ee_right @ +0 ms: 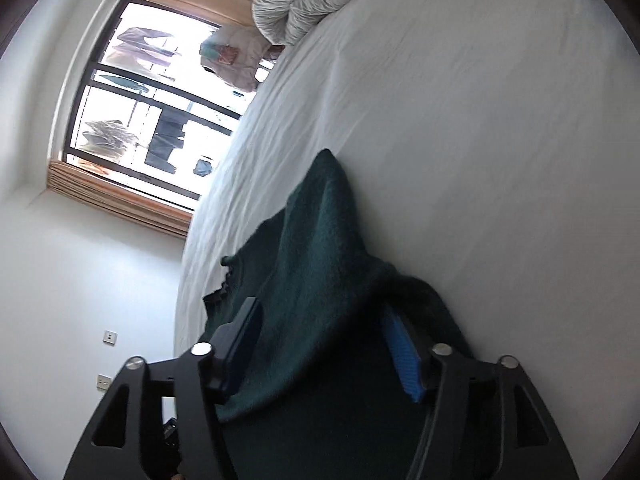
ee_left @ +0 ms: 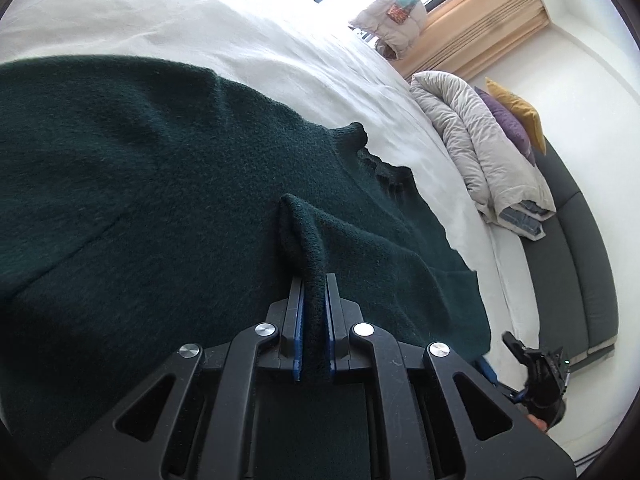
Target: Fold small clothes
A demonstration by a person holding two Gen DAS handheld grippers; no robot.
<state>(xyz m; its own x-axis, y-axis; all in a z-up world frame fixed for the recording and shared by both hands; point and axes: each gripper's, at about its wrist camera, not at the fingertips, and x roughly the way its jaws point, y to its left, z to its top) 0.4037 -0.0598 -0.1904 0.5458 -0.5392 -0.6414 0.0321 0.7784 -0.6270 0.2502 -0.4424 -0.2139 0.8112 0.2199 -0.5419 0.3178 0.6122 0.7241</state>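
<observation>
One green sweater: left tool pinching fold; right tool agape.

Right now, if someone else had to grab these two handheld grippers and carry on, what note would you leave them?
Left gripper: jaws shut on a pinched fold of the dark green sweater.
Right gripper: jaws open, with sweater fabric lying between them, not clamped.
The sweater lies on the white bed sheet, near the bed's edge; its collar is visible.
Done: one edge picked up by the left gripper.
Left: close the right gripper on the fabric, then probably carry the fold over, flatten it and finish folding.
</observation>
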